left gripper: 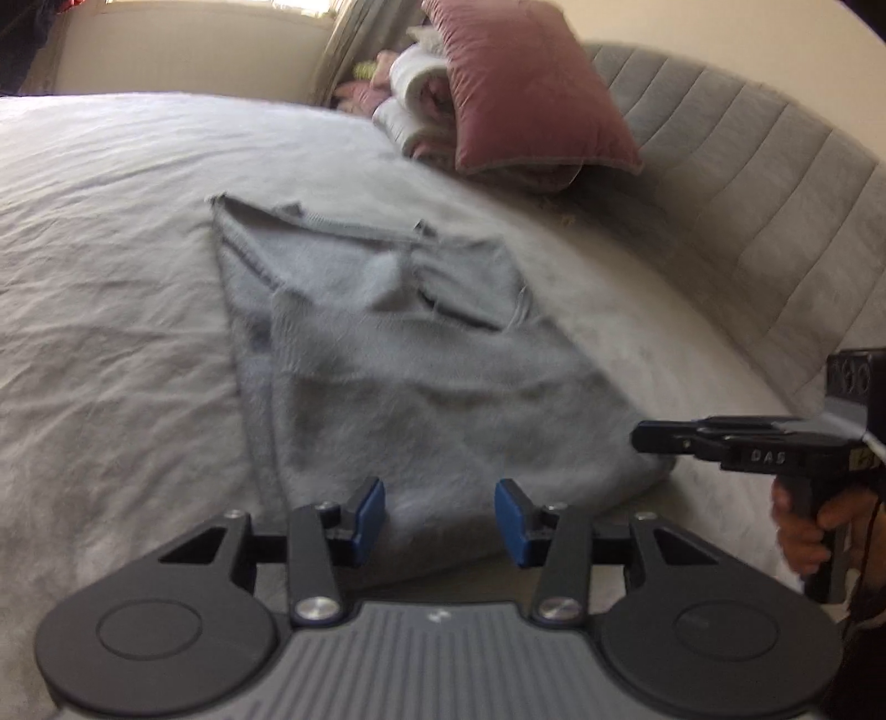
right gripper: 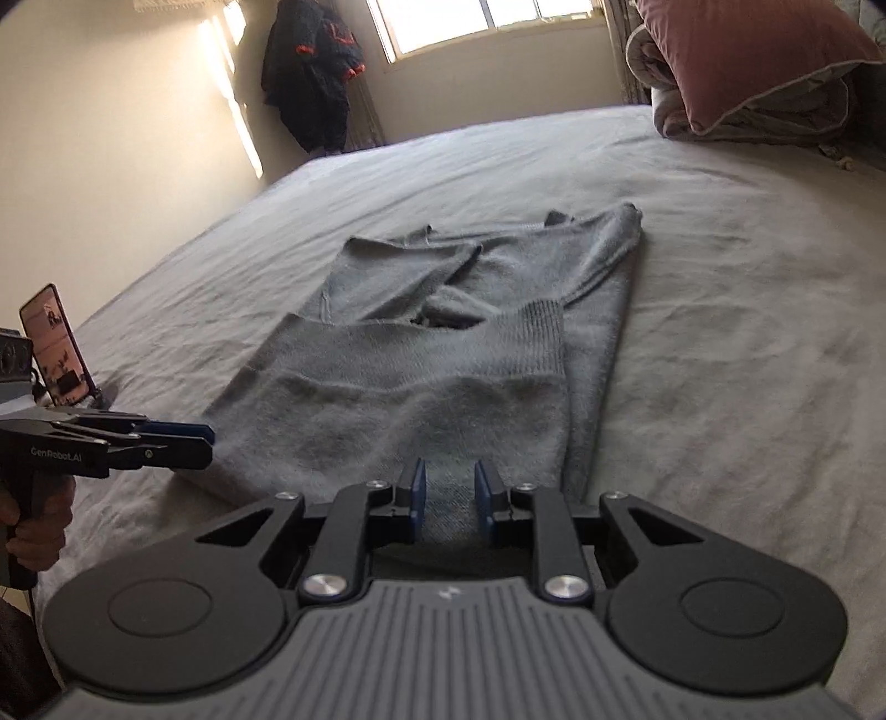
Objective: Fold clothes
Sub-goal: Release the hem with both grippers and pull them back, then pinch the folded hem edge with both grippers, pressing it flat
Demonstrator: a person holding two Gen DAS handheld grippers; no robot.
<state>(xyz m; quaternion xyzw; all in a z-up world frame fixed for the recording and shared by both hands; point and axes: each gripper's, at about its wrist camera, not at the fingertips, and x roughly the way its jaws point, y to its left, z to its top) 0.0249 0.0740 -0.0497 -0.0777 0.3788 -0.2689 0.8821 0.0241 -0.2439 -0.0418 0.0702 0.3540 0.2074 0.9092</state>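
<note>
A grey knitted sweater (left gripper: 421, 376) lies flat on the bed, its sleeves folded across the body; in the right wrist view the sweater (right gripper: 443, 376) shows a ribbed cuff on top. My left gripper (left gripper: 440, 515) is open at the sweater's near edge, blue pads wide apart and pressing on nothing. My right gripper (right gripper: 451, 498) stands over the same near edge with a narrow gap; cloth shows through the gap but the pads do not pinch it. Each gripper appears side-on in the other's view: the right gripper (left gripper: 642, 437) by the sweater's right corner, the left gripper (right gripper: 207, 440) by its left corner.
A wrinkled pale sheet (left gripper: 111, 277) covers the bed. A pink pillow (left gripper: 526, 94) and folded blankets (left gripper: 410, 111) sit against the grey padded headboard (left gripper: 747, 194). A phone (right gripper: 55, 343) stands at the left. A dark jacket (right gripper: 310, 72) hangs beside the window (right gripper: 482, 22).
</note>
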